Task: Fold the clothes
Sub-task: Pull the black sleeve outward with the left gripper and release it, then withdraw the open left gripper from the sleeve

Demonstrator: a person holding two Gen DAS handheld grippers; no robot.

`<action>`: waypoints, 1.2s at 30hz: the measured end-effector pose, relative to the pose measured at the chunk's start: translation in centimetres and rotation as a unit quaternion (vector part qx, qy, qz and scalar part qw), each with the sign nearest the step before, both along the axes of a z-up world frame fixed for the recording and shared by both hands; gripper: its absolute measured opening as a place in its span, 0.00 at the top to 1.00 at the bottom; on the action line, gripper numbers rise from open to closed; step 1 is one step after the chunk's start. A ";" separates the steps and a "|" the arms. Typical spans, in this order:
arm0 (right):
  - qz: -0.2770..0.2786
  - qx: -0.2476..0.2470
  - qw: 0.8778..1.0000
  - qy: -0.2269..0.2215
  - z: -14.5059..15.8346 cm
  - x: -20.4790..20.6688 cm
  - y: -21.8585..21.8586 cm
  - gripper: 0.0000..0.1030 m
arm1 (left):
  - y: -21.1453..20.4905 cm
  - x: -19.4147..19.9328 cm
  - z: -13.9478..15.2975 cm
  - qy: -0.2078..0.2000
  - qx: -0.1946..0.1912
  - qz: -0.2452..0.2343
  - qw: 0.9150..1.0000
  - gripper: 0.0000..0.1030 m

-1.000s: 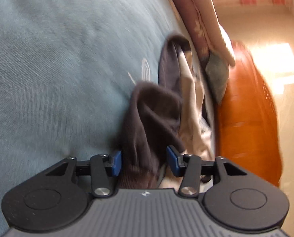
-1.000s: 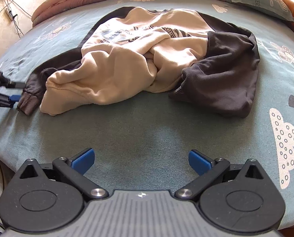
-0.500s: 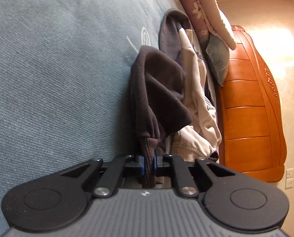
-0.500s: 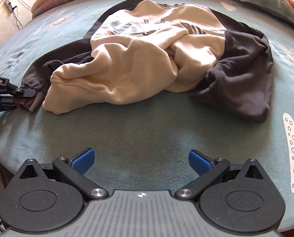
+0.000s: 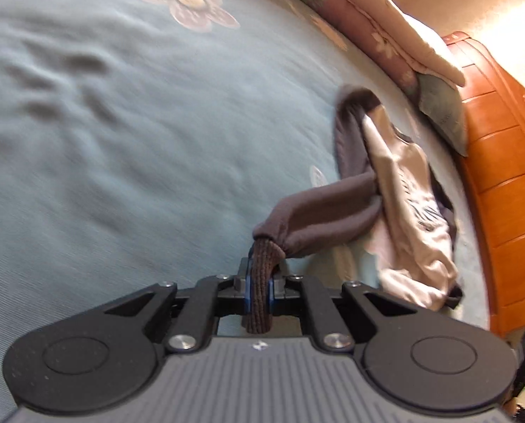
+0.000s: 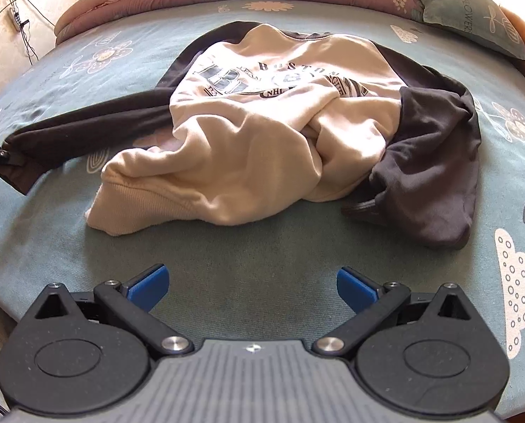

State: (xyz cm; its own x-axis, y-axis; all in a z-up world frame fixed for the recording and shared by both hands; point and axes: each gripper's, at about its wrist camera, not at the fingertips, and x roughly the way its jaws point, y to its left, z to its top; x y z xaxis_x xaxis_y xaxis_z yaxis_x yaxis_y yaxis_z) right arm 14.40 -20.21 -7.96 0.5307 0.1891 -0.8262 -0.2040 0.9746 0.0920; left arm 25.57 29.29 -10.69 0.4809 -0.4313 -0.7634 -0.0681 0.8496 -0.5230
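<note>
Ribbed dark-brown cuff (image 5: 260, 275) of the cream-and-brown sweatshirt (image 6: 262, 134) is clamped in your left gripper (image 5: 259, 287), sleeve pulled out w/ the body crumpled mid-bed on the teal flower-print sheet (image 6: 262, 275). Your right gripper (image 6: 250, 287) hangs over bare sheet near the hem, tongs wide apart, holding nothing.

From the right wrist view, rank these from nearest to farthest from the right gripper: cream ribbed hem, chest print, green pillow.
Measured from the right gripper:
1. Cream ribbed hem, just ahead, to the left.
2. Chest print, mid-bed, on the upper part of the sweatshirt.
3. Green pillow, far right corner by the headboard.
</note>
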 end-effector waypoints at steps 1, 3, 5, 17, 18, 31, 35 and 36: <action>-0.001 0.001 1.000 -0.001 0.0 0.2 0.1 0.00 | 1.0 0.3 0.4 -0.002 0.015 0.007 1.000 0.93; -0.003 0.001 1.000 -0.002 0.1 0.5 0.4 0.00 | 2.9 0.9 1.1 -0.006 0.039 0.024 0.999 0.93; -0.007 0.000 1.000 -0.003 0.1 0.7 0.6 0.00 | 4.7 1.4 1.6 -0.009 0.057 0.042 0.997 0.93; -0.027 -0.019 0.999 0.000 0.0 2.0 0.5 0.00 | 14.9 5.3 3.2 -0.001 0.132 0.169 0.977 0.93; -0.028 -0.020 0.999 0.000 0.0 2.1 0.5 0.00 | 15.8 5.6 2.8 0.008 0.130 0.184 0.974 0.93; -0.039 -0.029 0.999 0.007 -0.4 2.6 0.2 0.00 | 17.8 7.3 0.9 0.035 0.130 0.232 0.963 0.63; -0.036 -0.025 0.999 0.007 -0.4 2.4 0.2 0.00 | 18.7 6.1 1.4 0.040 0.127 0.249 0.959 0.63; -0.035 -0.024 0.999 0.007 -0.4 2.4 0.3 0.00 | 18.6 5.8 1.6 0.040 0.128 0.248 0.959 0.63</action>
State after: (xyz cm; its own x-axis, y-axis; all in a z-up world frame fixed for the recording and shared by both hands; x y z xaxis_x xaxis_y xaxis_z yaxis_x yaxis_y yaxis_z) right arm 16.78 -19.93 -8.37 0.5293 0.1130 -0.8409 -0.1350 0.9897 0.0481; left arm 31.37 47.88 -9.08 0.5144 0.0431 -0.8565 -0.5287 0.8023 -0.2772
